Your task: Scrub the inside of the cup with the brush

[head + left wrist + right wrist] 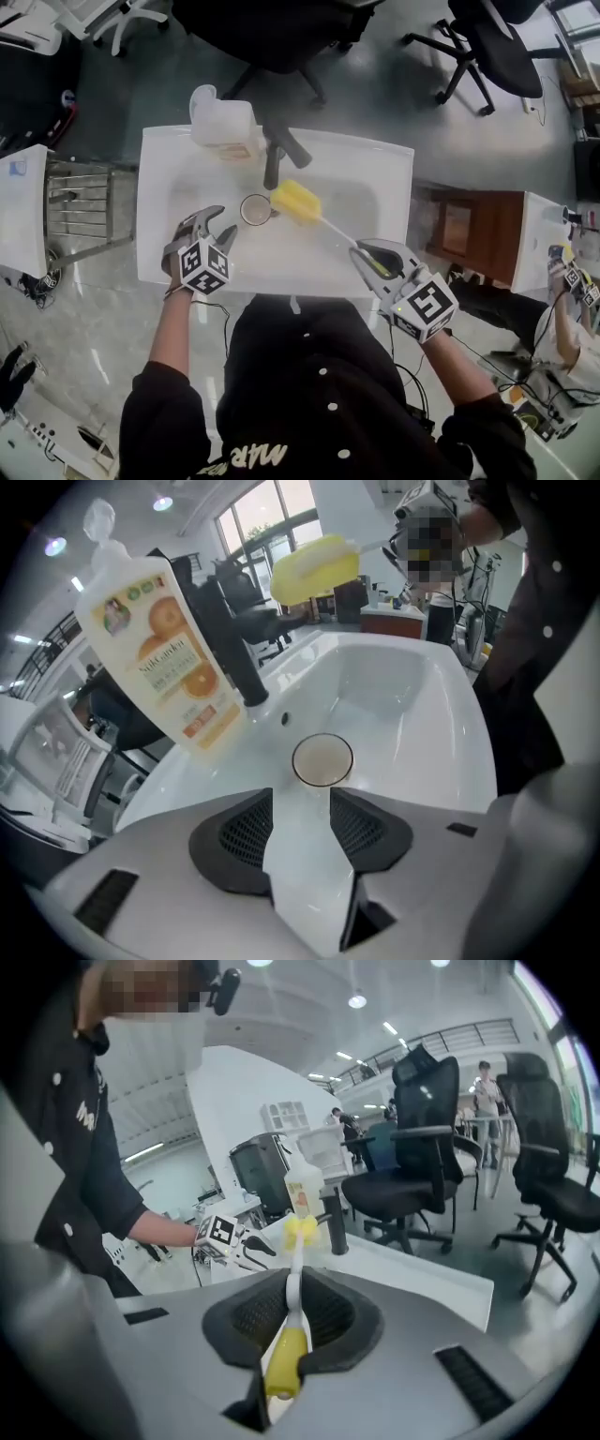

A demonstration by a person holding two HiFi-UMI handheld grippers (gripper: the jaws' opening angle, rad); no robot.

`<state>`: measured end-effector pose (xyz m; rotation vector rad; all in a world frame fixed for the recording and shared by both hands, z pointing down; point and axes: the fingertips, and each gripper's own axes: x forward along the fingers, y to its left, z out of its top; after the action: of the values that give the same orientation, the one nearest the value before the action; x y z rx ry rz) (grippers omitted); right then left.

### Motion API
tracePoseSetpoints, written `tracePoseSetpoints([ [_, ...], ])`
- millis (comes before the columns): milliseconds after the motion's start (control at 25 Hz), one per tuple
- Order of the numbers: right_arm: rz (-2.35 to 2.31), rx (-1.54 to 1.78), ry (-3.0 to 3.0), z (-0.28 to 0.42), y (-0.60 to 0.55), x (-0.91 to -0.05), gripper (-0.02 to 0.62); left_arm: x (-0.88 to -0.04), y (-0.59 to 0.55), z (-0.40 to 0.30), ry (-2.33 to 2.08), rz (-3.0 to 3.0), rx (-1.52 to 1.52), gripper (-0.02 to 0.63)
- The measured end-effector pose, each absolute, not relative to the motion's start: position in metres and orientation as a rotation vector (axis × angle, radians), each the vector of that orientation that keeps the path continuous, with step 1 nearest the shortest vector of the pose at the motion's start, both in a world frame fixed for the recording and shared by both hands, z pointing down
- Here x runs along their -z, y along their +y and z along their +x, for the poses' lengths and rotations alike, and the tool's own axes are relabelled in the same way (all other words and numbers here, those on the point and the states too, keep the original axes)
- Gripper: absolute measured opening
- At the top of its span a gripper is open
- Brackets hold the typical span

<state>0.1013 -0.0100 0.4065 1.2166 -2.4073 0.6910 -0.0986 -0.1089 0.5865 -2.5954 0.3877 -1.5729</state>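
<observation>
A small cup (254, 209) stands upright in the white sink (169, 169), its pale inside showing in the left gripper view (322, 760). My left gripper (222, 223) sits just short of the cup on its near left, open (302, 803), with nothing between its jaws. My right gripper (366, 255) is shut on the yellow handle (284, 1358) of the brush. The brush's yellow sponge head (296, 202) hovers right beside the cup, slightly above it (314, 567). The thin white shaft runs from the jaws up to the sponge head (301, 1231).
A black faucet (274, 155) rises at the sink's back edge. A soap pouch with orange print (164, 658) stands left of it (223, 122). A wire dish rack (80, 202) lies left of the sink. Office chairs (487, 47) stand on the floor beyond.
</observation>
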Motion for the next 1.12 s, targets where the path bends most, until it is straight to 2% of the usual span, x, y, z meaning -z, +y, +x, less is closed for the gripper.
tracePoseSetpoints([
  [160,1.259,-0.489,-2.446,0.098,-0.017,-0.371,0.049,-0.519,-0.115,-0.096,0.579,-2.643,1.332,0.076],
  [280,1.335,-0.368,-2.52,0.099,-0.023,-0.344,0.049,-0.474,-0.117,-0.09,0.714,-2.705,1.158,0.041],
  [720,1.594,-0.184,-2.554,0.127,-0.046,-0.285,0.049,-0.357,-0.121,-0.084,1.004,-2.952,0.71,0.026],
  [1120,1.8,-0.084,-2.514,0.154,-0.059,-0.247,0.049,-0.26,-0.12,-0.103,1.227,-2.872,0.366,0.026],
])
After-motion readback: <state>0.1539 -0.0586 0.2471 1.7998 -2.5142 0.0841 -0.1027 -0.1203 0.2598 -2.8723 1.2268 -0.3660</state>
